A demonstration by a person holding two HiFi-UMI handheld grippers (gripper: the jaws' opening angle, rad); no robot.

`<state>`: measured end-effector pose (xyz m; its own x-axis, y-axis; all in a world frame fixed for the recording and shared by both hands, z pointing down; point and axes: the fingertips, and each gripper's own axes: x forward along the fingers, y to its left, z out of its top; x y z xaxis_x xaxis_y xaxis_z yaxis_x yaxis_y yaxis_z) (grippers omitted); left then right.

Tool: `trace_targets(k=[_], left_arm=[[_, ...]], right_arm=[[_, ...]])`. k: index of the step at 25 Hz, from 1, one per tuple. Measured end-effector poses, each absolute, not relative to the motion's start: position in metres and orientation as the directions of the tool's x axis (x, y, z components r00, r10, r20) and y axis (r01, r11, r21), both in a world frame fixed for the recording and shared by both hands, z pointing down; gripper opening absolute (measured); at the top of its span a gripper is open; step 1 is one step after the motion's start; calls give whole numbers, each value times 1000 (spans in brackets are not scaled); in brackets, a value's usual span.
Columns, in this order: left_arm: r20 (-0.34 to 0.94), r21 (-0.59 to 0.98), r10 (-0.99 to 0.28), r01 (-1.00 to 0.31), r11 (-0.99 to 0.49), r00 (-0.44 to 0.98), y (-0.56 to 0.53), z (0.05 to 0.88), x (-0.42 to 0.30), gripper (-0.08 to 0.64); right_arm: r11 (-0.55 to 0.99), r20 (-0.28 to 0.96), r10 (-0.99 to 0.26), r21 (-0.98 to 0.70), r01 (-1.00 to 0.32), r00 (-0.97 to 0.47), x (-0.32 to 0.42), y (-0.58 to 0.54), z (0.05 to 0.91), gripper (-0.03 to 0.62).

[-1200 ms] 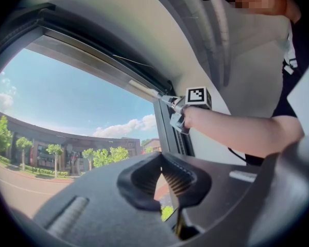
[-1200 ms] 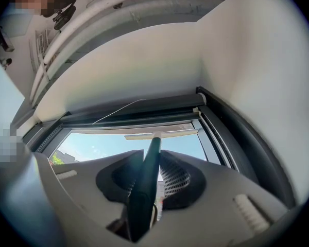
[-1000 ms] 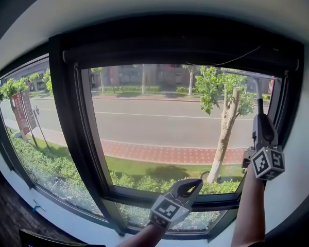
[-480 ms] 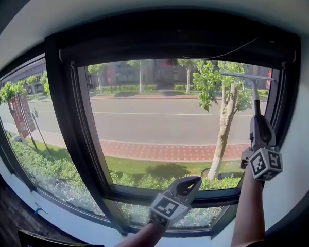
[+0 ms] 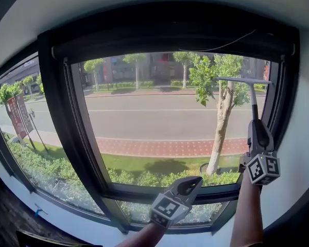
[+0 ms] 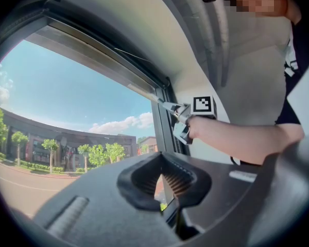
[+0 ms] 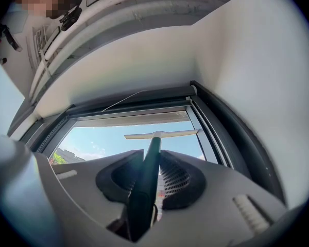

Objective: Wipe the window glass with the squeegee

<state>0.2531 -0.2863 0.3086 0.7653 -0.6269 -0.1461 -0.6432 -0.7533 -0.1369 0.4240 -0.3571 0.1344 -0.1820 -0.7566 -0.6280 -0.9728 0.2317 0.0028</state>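
Note:
The squeegee [image 5: 253, 101] stands upright against the window glass [image 5: 159, 117] near its right edge. Its pale blade [image 5: 244, 80] lies level a little below the top frame. My right gripper [image 5: 258, 136] is shut on the dark handle, which runs up between the jaws in the right gripper view to the squeegee's blade [image 7: 162, 134]. The right gripper [image 7: 150, 161] holds the handle [image 7: 144, 189] low down. My left gripper [image 5: 184, 186] hangs lower, by the bottom frame, shut with nothing in it. In the left gripper view the left gripper [image 6: 162, 173] points at the glass, and the right gripper [image 6: 188, 121] shows beyond.
A thick black mullion [image 5: 67, 133] divides the pane from a second pane on the left. The right window frame [image 5: 278, 102] is close beside the squeegee. A thin cord [image 5: 232, 42] hangs across the top frame. The white sill [image 5: 67, 217] runs below.
The squeegee blade and right gripper have come down the glass a little from the top frame. The left gripper has stayed by the bottom frame.

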Motion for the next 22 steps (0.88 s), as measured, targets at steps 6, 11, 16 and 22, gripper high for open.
trace_targets(k=[6, 11, 16, 22], left_arm=[[-135, -146, -611, -626, -766, 780, -287, 319, 260, 3], [-132, -138, -605, -619, -773, 785, -285, 321, 259, 3], [-123, -122, -605, -617, -778, 787, -286, 328, 257, 2], [-119, -117, -597, -609, -785, 793, -286, 334, 261, 3]], right_arm=[[234, -616, -768, -9, -972, -179, 424, -356, 153, 100], [253, -592, -785, -38, -967, -182, 424, -359, 172, 98], [242, -584, -791, -26, -970, -182, 424, -359, 187, 98], [234, -574, -799, -18, -972, -181, 424, -359, 199, 98]])
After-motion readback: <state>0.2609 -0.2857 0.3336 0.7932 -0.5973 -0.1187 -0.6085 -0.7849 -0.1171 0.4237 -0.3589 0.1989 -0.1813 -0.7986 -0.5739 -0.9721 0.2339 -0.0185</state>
